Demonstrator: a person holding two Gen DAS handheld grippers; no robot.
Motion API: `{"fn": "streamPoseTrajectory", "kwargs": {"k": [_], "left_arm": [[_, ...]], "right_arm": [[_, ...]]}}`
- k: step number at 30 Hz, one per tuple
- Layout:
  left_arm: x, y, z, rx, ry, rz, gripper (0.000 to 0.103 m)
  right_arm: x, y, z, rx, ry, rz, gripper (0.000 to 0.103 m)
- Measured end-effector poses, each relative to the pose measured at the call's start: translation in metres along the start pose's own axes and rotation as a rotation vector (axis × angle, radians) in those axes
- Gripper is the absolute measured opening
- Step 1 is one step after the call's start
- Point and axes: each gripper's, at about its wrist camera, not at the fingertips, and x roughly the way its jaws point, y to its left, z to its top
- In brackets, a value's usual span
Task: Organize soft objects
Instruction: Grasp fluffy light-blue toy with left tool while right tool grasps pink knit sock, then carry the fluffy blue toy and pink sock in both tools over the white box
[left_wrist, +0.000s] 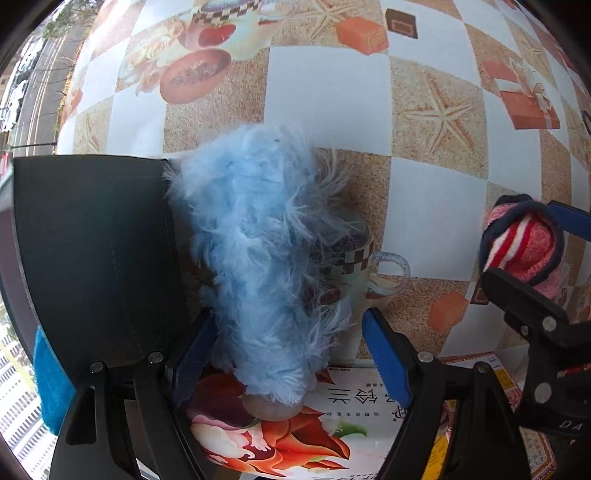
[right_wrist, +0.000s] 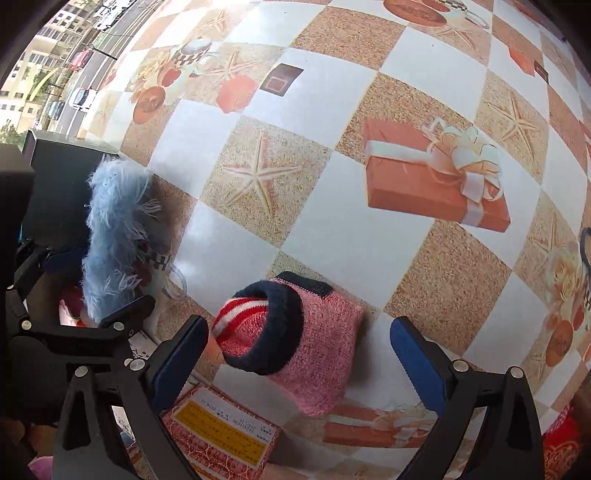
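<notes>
The left tongs (left_wrist: 291, 354) were held wide apart over a fluffy blue soft toy (left_wrist: 258, 251); the toy lay between the blue pads (left_wrist: 388, 358), though no press on it could be made out; it rested on the checkered counter (left_wrist: 325, 92), just beside a dark fabric bin (left_wrist: 96, 251), its lower end over a flower-printed box (left_wrist: 280, 435). The right tongs (right_wrist: 299, 350) stood open around a pink knitted sock (right_wrist: 314, 354) with a navy cuff, untouched by either pad; a red patterned box (right_wrist: 221, 435) lay near it.
</notes>
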Motion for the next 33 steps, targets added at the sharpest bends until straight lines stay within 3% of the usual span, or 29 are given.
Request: {"fn": "streamPoseTrajectory", "kwargs": {"k": [1, 2, 3, 4, 6, 10, 13, 16, 19, 21, 24, 25, 26, 27, 33], "left_arm": [[0.005, 0.0, 0.001, -0.001, 0.017, 0.003, 0.085], [0.004, 0.001, 0.002, -0.012, 0.008, -0.004, 0.085], [0.003, 0.0, 0.004, -0.005, 0.004, -0.016, 0.085], [0.002, -0.002, 0.006, 0.012, 0.0, -0.027, 0.084], [-0.003, -0.01, 0.008, 0.038, -0.026, -0.046, 0.078], [-0.007, -0.025, 0.007, 0.087, -0.082, -0.052, 0.077], [-0.005, -0.028, 0.007, 0.086, -0.097, -0.081, 0.086], [0.004, -0.024, 0.012, 0.08, -0.083, -0.067, 0.103], [0.014, -0.02, 0.019, 0.042, -0.068, -0.145, 0.103], [0.014, -0.015, 0.017, 0.034, -0.09, -0.149, 0.103], [0.003, -0.009, 0.014, 0.058, -0.132, -0.15, 0.089], [-0.003, -0.012, 0.012, 0.075, -0.157, -0.145, 0.071], [-0.009, -0.012, 0.011, 0.091, -0.177, -0.141, 0.039], [-0.013, -0.013, 0.01, 0.104, -0.179, -0.15, 0.03], [-0.04, -0.005, 0.0, 0.108, -0.251, -0.158, 0.03]], "right_arm": [[0.0, 0.003, 0.001, -0.013, -0.008, -0.024, 0.089], [0.001, 0.009, -0.005, -0.028, -0.017, -0.049, 0.072], [-0.002, 0.012, -0.008, -0.042, -0.025, -0.072, 0.063], [-0.004, 0.011, -0.01, -0.042, -0.027, -0.079, 0.055], [-0.008, 0.002, -0.019, 0.003, -0.034, -0.063, 0.051], [-0.018, -0.042, -0.037, 0.12, -0.041, -0.055, 0.051], [-0.02, -0.055, -0.046, 0.135, -0.053, -0.02, 0.052], [-0.016, -0.051, -0.047, 0.121, -0.057, -0.034, 0.061], [-0.011, -0.04, -0.041, 0.103, -0.068, -0.07, 0.062], [-0.011, -0.04, -0.036, 0.092, -0.068, -0.094, 0.062], [-0.008, -0.028, -0.032, 0.1, -0.067, -0.105, 0.051], [-0.01, -0.027, -0.032, 0.112, -0.07, -0.089, 0.046], [-0.012, -0.03, -0.035, 0.126, -0.077, -0.076, 0.042], [-0.016, -0.031, -0.036, 0.137, -0.083, -0.067, 0.041], [-0.047, -0.034, -0.046, 0.19, -0.137, -0.012, 0.041]]}}
